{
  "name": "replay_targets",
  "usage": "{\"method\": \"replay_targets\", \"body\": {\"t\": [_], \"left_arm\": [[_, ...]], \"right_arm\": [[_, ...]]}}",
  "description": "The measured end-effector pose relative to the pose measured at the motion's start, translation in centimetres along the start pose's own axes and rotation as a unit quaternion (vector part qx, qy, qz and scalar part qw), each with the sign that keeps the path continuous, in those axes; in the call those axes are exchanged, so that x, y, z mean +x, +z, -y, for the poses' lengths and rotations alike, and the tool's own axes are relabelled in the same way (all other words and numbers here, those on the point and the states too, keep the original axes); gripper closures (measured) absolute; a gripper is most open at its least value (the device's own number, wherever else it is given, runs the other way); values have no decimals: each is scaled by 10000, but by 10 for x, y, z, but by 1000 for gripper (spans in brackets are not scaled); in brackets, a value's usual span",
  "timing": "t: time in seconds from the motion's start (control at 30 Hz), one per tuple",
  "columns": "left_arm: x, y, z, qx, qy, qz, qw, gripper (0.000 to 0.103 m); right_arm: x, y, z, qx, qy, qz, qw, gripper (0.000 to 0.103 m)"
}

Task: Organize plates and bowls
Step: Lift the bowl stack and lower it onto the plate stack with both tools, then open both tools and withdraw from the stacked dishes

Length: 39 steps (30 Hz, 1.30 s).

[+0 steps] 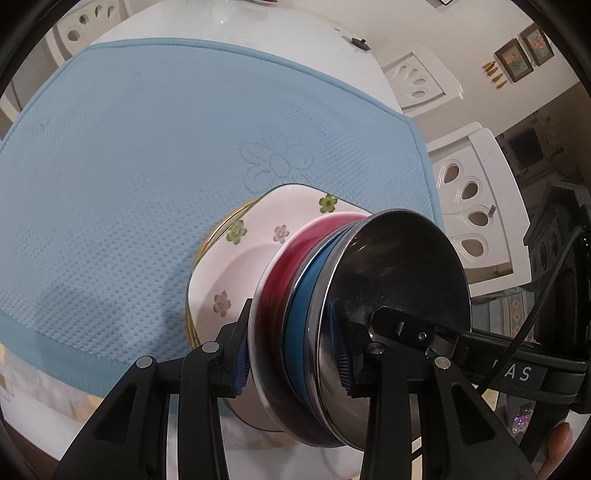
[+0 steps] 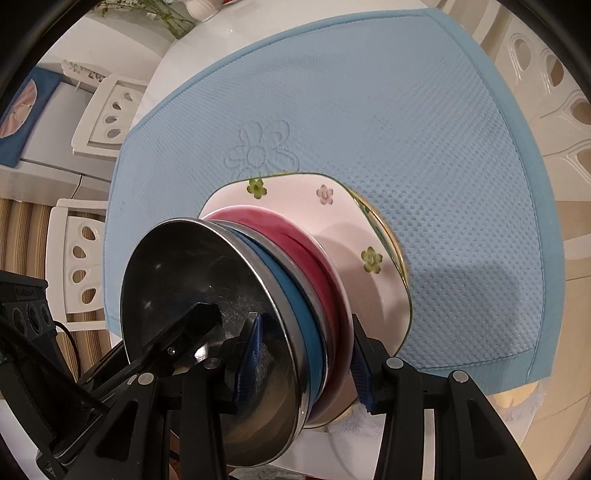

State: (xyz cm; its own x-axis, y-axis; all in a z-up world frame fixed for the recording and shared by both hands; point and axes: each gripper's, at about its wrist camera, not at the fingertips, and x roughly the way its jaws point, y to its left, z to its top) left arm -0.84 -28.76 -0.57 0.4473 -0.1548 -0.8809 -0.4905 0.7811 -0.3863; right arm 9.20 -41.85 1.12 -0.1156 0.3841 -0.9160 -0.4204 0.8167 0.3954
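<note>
A stack of dishes stands on its edge over the blue mat: a steel bowl [image 1: 402,280], a blue dish [image 1: 299,325] and a red dish [image 1: 277,295]. Behind them is a white square plate with flowers [image 1: 229,266] and a gold-rimmed plate [image 1: 218,229]. My left gripper [image 1: 293,358] is shut on the steel, blue and red dishes. My right gripper [image 2: 306,365] is shut on the same stack, steel bowl [image 2: 192,280], blue dish [image 2: 291,302], red dish [image 2: 295,243], from the other side. The flowered plate [image 2: 332,206] leans behind.
The blue textured mat [image 1: 147,166] covers a white table [image 1: 229,33]. White chairs [image 1: 476,206] stand around the table. The other gripper's black body [image 1: 554,280] is close at the right in the left wrist view.
</note>
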Motion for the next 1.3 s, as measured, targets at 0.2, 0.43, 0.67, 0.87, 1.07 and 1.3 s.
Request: {"method": "replay_targets", "body": {"t": [0.2,0.43,0.67,0.87,1.07,1.3], "left_arm": [[-1,0,-1,-28,-6,32,10000,69],[-5,-2,1,-20,46,63,10000,69],[-13,-5,-1,-46,56,98,9999,69],[-21,-7,-1,-85,64,161,9998,69],[-35,-11,0,-52,19,320,9995,69],[-82,-18,15,316,-27,914,9953,68]], "right_arm": [[-7,0,9,58,118,42,9999,59],[-17,-4,12,-24,133,153,9998,59],[-25,-10,6,-113,34,307,9995,59],[-36,-15,1,-183,-69,435,9989,59],[-54,-19,-1,-223,36,673,9975,59],[-84,-38,-24,-623,-146,1138,9914,57]]}}
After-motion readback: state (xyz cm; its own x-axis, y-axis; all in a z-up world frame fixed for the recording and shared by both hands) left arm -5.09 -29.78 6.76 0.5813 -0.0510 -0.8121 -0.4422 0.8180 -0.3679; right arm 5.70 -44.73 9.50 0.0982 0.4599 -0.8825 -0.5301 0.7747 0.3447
